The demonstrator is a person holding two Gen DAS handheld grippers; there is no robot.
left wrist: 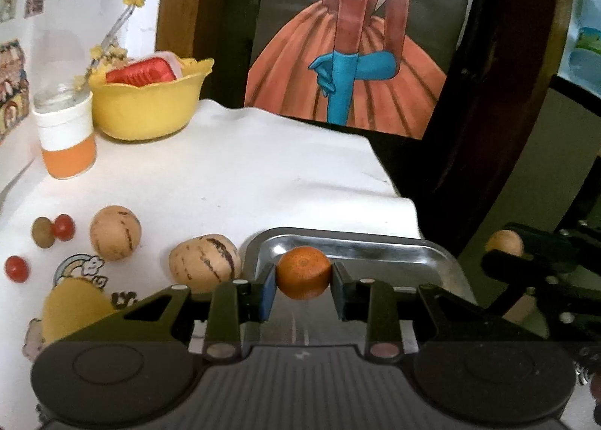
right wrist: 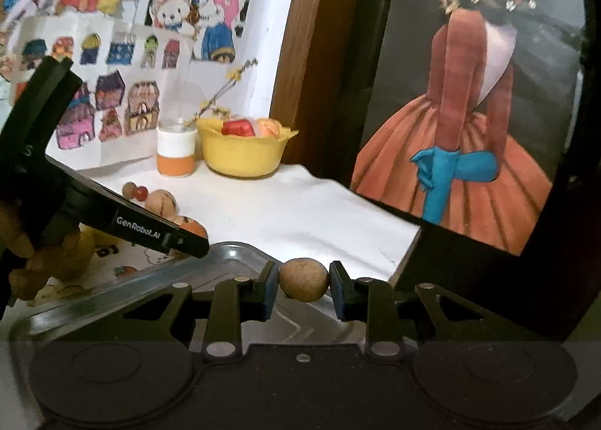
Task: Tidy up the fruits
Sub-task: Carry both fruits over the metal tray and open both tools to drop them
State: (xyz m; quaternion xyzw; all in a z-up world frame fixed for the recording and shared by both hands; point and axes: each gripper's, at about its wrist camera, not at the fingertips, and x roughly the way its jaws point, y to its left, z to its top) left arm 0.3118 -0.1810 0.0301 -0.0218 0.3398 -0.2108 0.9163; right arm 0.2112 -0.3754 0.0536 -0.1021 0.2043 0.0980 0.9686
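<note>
While both loads hang over the tray: nothing set down yet, by the look of it.
Left grip: left gripper (left wrist: 304,274) clenched on a small orange (left wrist: 303,272), pads on its two sides, above the near part of the metal tray (left wrist: 375,246).
Right grip: right gripper (right wrist: 304,281) clamped on a brown round fruit (right wrist: 303,279), over the tray's right half.
Risk, roll: round fruit on smooth metal; released high, either could roll off the tray, probably toward the table's right edge.
Risk, clash: both tools crowd one tray, left body crossing close beside the right; a knock could jar a grip.
Pose: both grippers roughly level, pointing far, fingers flanking each fruit.
Waiting: two striped melons (left wrist: 204,262) and cherry tomatoes (left wrist: 62,227) left of the tray on the white cloth (left wrist: 263,167).
</note>
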